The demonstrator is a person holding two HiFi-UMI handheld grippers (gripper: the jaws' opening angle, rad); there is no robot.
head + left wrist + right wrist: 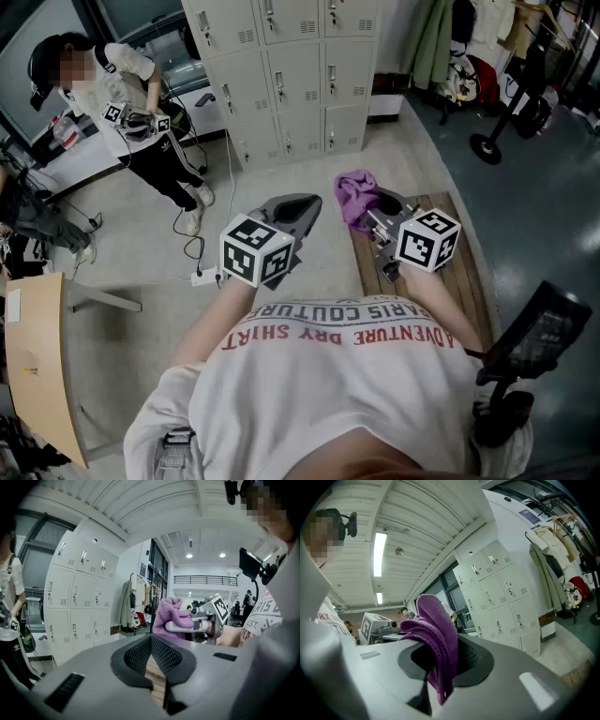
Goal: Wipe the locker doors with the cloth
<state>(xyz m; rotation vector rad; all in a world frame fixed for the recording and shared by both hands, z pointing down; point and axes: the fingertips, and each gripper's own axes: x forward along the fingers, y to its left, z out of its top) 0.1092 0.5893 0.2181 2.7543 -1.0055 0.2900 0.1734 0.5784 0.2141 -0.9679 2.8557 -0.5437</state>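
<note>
The lockers (pixel 291 75) stand against the far wall, a bank of pale doors well apart from the person, so none of them is within reach and the wiping has not begun; my reading is that the walk across the open floor (pixel 309 178) comes first. Off to the left another person (pixel 141 122) stands near the lockers' left end, clear of the middle doors. A slatted wooden worktop (pixel 464 281) lies just below the right side, with nothing seen resting on its bare slats.

Both tools are held out in front at chest height, pointing toward the lockers. The left hand-held gripper (pixel 298 208) has its jaws closed together at the tips with nothing between them, so it looks kept free as a spare. The right hand-held gripper (pixel 377 204) is clenched on the cloth (pixel 352 195): its own view shows the purple folds pinched between the pads, most of the fabric bunched above them and 1 end hanging below, probably so a thick wad can meet a door
</note>
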